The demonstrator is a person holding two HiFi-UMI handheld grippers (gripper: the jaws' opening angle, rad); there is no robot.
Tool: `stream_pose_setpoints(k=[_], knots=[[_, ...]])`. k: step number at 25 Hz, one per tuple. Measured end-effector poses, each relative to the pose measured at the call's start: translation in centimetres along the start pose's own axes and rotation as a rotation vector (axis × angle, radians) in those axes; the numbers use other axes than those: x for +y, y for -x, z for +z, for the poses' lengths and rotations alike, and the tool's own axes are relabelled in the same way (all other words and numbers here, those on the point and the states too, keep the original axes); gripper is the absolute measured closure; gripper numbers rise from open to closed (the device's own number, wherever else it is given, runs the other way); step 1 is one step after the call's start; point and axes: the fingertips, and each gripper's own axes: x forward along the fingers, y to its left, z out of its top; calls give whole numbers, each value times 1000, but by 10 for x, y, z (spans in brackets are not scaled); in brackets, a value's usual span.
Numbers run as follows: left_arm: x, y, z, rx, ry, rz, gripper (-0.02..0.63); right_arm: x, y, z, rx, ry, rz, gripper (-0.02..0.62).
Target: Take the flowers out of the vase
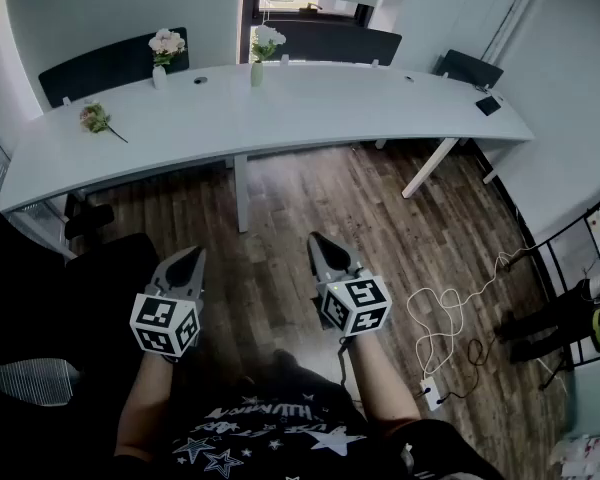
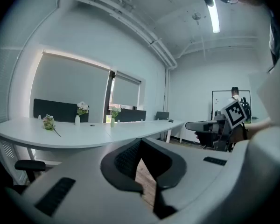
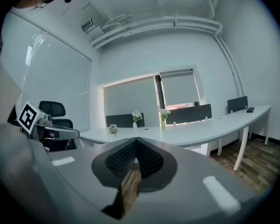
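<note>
A black star-printed shirt (image 1: 270,433) and the person's forearms (image 1: 145,398) fill the bottom of the head view, and each hand holds a claw above the wooden floor (image 1: 310,188). The left claw (image 1: 191,255) has its jaws brought together at the tips with nothing between them. The right claw (image 1: 321,240) is likewise closed and empty. Both point toward the long curved white tabletop (image 1: 380,108) and are well apart from it, with a stretch of floor and the tabletop's near edge in between. On the far side of the tabletop a white vase (image 1: 160,76) stands upright with pink flowers (image 1: 166,43) in it, ahead of the left claw. A green vase (image 1: 256,73) holding white flowers (image 1: 268,38) stands to its right, roughly between the lines of the two claws. A loose bunch (image 1: 96,118) lies flat nearer the tabletop's left end. A black chair (image 1: 30,288) is just beside the left claw, and a white cable (image 1: 450,318) trails over the floor to the right.
</note>
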Motion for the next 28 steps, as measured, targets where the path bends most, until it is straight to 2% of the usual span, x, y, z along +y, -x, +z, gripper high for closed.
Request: stream_pose_setpoints(k=[16, 23, 28], knots=[[3, 26, -7, -18, 3, -34, 597, 30, 13, -8, -15, 1, -11, 594], [0, 35, -21, -5, 18, -78, 597, 29, 29, -22, -43, -58, -91, 594], [-5, 26, -26, -1, 37, -83, 597, 18, 40, -39, -20, -52, -99, 594]])
